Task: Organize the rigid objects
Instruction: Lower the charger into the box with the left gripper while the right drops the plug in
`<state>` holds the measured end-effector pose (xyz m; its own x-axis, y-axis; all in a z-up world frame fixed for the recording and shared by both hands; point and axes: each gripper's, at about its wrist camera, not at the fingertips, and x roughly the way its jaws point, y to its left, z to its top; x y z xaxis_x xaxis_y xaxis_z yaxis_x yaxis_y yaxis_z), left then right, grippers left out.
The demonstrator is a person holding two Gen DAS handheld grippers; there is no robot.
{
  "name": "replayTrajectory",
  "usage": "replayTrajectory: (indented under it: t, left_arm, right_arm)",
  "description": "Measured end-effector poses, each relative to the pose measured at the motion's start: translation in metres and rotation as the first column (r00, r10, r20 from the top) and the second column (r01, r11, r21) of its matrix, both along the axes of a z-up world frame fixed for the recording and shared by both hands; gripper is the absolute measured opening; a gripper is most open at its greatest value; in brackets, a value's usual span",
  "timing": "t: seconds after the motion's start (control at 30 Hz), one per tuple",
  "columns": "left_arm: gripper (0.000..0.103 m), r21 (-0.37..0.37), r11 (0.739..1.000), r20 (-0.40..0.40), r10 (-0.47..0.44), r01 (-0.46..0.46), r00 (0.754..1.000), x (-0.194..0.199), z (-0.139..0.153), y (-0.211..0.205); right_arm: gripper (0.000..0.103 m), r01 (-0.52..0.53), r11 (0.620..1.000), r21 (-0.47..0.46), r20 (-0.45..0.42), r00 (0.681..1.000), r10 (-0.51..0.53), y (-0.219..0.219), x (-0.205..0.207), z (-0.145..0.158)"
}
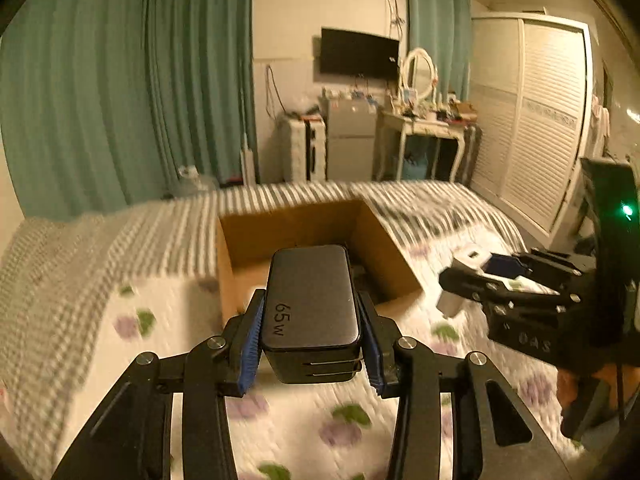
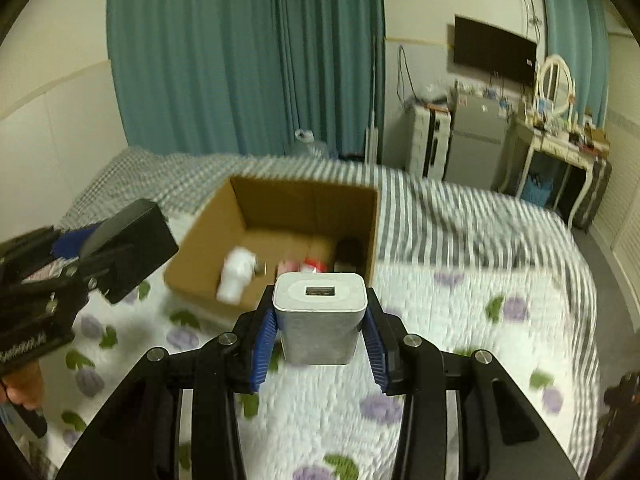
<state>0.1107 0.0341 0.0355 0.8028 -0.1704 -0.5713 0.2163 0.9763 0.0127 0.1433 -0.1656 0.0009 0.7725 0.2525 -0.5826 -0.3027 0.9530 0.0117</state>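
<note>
A black charger (image 1: pixel 312 304) is clamped between the left gripper (image 1: pixel 312 344) fingers, a white charger (image 2: pixel 320 316) between the right gripper (image 2: pixel 320 344) fingers, the cardboard box (image 2: pixel 304 200) beyond both

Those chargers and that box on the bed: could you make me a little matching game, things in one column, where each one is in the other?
Things:
1. black 65W charger
2. white USB charger
3. cardboard box
4. white bottle

Places:
A. lying inside the box
B. clamped in the right gripper
C. open on the flowered bedspread
D. clamped in the left gripper

Pairs: 1-D, 2-B, 3-C, 4-A
</note>
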Motion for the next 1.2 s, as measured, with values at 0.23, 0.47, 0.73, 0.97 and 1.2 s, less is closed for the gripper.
replayTrajectory:
  t: [0.23, 0.47, 0.73, 0.97, 1.2]
  left_arm:
    - [0.043, 0.038, 0.999, -0.019, 0.015, -0.014, 1.0, 0.08, -0.007, -0.003]
    - [0.043, 0.061, 0.998, -0.098, 0.001, 0.005, 0.995, 0.134, -0.068, -0.009]
    - [0.043, 0.091, 0.996, -0.146, -0.002, 0.015, 0.989, 0.153, -0.104, -0.013]
    - [0.045, 0.101, 0.995, -0.077, 0.029, -0.022, 0.997, 0.136, -0.081, -0.005]
    - [0.045, 0.077, 0.994, -0.044, 0.078, -0.074, 0.996, 0.121, -0.052, 0.02]
  right_arm:
    - [0.04, -0.019, 1.0, -0.009, 0.06, 0.998, 0.02, 0.013, 0.057, 0.023]
    - [0.039, -0.058, 0.997, -0.04, 0.002, 0.998, 0.058, 0.027, 0.121, -0.005]
    - [0.04, -0.051, 0.995, -0.082, -0.069, 0.997, 0.046, 0.021, 0.149, -0.04]
    - [0.04, -0.023, 0.998, -0.061, -0.067, 0.998, 0.019, 0.013, 0.14, -0.039]
    - [0.04, -0.032, 0.998, -0.051, -0.048, 0.998, 0.03, 0.021, 0.136, -0.024]
